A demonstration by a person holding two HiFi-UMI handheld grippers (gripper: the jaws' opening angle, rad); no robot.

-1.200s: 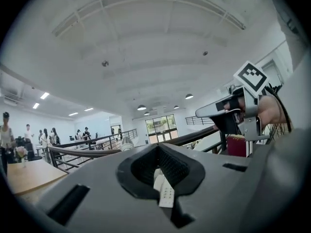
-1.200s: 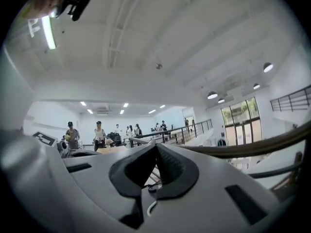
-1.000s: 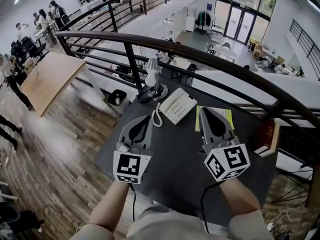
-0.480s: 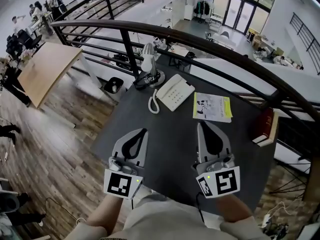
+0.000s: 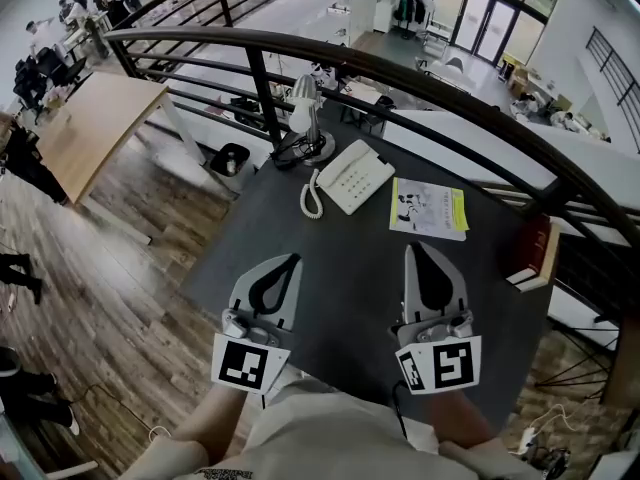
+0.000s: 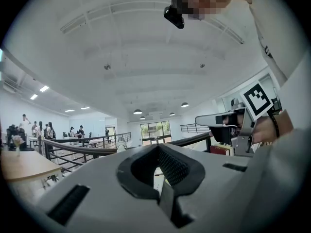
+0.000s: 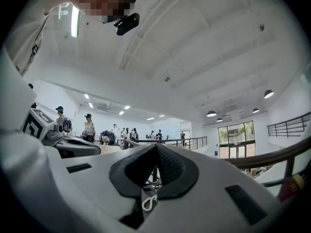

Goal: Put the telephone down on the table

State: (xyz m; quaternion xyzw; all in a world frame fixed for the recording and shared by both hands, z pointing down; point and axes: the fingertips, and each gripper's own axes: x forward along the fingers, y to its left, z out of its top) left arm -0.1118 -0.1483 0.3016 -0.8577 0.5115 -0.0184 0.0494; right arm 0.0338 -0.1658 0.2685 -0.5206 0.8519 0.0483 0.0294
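The white telephone [image 5: 350, 175] lies flat on the dark table [image 5: 345, 278] at its far side, handset on the cradle, with its coiled cord [image 5: 312, 196] hanging off the left end. My left gripper [image 5: 291, 260] hovers over the near left part of the table, shut and holding nothing. My right gripper [image 5: 418, 248] is level with it on the right, also shut and holding nothing. Both point toward the telephone and stand well short of it. In the right gripper view the shut jaws [image 7: 156, 146] frame a bit of the coiled cord [image 7: 148, 203]. In the left gripper view the jaws [image 6: 158, 147] meet at the tips.
A silver desk lamp [image 5: 305, 118] stands behind the telephone at the far left corner. A yellow-edged booklet [image 5: 428, 208] lies right of the telephone, and a red book [image 5: 530, 253] sits at the right edge. A dark railing [image 5: 420, 88] runs behind the table, with a drop beyond.
Both grippers have drawn back from the telephone toward the person, staying shut. The telephone has not moved on the table.
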